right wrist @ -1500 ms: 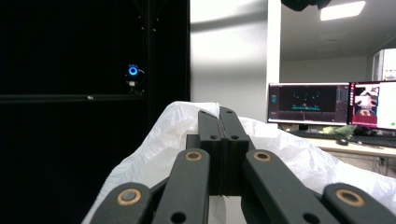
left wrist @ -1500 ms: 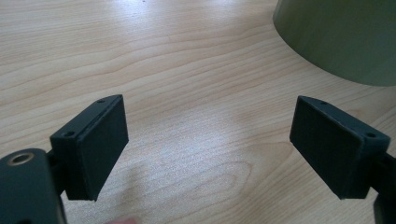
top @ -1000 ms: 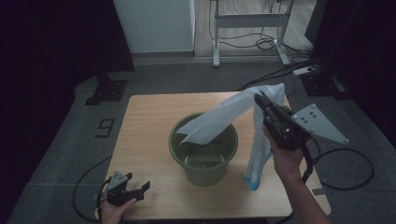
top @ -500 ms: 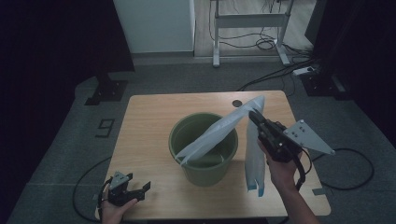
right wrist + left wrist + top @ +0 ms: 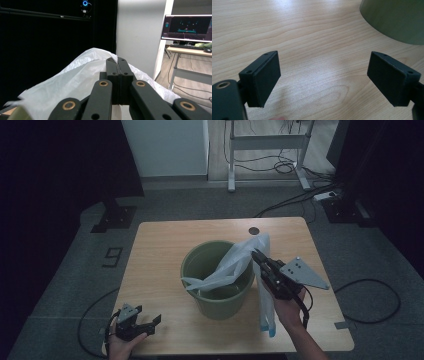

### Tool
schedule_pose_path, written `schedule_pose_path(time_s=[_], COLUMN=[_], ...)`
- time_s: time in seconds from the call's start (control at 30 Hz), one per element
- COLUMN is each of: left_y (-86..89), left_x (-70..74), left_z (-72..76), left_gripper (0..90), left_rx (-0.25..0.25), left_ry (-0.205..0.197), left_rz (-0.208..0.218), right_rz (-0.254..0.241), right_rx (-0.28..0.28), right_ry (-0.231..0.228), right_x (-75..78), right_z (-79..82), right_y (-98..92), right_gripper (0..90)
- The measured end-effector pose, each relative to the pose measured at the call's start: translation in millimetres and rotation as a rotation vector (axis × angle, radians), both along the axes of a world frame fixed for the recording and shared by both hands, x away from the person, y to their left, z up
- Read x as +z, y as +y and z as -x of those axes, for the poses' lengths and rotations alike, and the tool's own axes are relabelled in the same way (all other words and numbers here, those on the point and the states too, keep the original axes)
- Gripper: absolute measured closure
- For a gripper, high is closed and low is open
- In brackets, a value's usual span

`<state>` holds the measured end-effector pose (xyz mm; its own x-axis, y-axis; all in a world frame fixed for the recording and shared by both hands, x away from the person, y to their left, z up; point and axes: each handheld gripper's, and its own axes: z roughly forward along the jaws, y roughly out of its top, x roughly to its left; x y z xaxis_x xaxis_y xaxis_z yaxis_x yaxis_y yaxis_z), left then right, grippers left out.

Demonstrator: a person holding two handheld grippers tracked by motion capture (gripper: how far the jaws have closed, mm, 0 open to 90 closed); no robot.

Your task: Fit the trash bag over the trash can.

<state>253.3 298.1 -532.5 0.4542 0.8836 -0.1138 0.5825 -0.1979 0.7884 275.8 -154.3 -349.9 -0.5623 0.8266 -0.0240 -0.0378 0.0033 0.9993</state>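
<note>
Here the bench [image 5: 160, 245], pale wood, carries a green bucket [image 5: 216, 301] near its middle, just to the left of the right tongs [image 5: 260, 259] and well off to the right of the left tongs [image 5: 150, 324]. The bucket is round, olive-green and open at the top. Over its rim nearest the right tongs drapes a white plastic bag [image 5: 235, 262] — thin, crinkled, translucent. One part of it slopes from the tong tips down into the bucket's mouth; another hangs below the tongs outside the bucket wall, ending in a bluish edge near the bench. The right tongs are pressed fully together on the bag's upper fold. The left tongs, low at the bench's near corner, stand wide apart with bare wood between them — holding nothing.
</note>
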Motion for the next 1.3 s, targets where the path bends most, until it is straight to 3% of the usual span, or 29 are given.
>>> schedule_pose_path(time_s=[0.13,0.6,0.67,0.73,0.77,0.8,0.83,0.93,1.13,1.3], left_y=[-1.2,-1.1,-0.7,-0.5,-0.5,-0.5,-0.5,-0.8,-1.2,-3.3], left_x=[-0.7,-0.8,-1.1,-1.3,-1.3,-1.5,-1.5,-1.6,-1.9,-3.0], left_z=[-0.4,-0.2,-0.3,-0.4,-0.4,-0.6,-0.6,-0.8,-0.2,-0.7], left_gripper=[11.3,11.2,11.3,11.3,11.3,11.3,11.2,11.3,11.2,11.2], left_rx=[-0.002,-0.003,-0.002,-0.001,-0.001,-0.002,-0.002,-0.006,-0.003,-0.004], left_ry=[0.001,0.001,0.003,0.004,0.004,0.005,0.005,0.007,0.008,0.01], left_rz=[-0.004,-0.005,-0.004,-0.005,-0.005,-0.005,-0.005,-0.01,-0.008,-0.011], right_rz=[0.044,0.086,0.084,0.071,0.071,0.067,0.067,0.029,-0.012,-0.009], right_rx=[0.01,0.101,0.119,0.138,0.138,0.106,0.106,0.053,-0.005,-0.057], right_ry=[0.007,0.102,0.118,0.133,0.133,0.103,0.103,0.067,0.085,0.171], right_x=[-9.3,-45.2,-49.5,-52.1,-52.1,-52.3,-52.3,-51.8,-64.7,-98.4], right_z=[0.7,5.1,5.8,7.5,7.5,13.8,13.8,31.6,48.3,52.1], right_y=[8.1,32.5,33.0,31.8,31.8,29.4,29.4,18.0,-2.6,-15.1], right_gripper=[88.7,87.8,83.1,68.4,68.4,51.7,51.7,34.8,28.4,23.0])
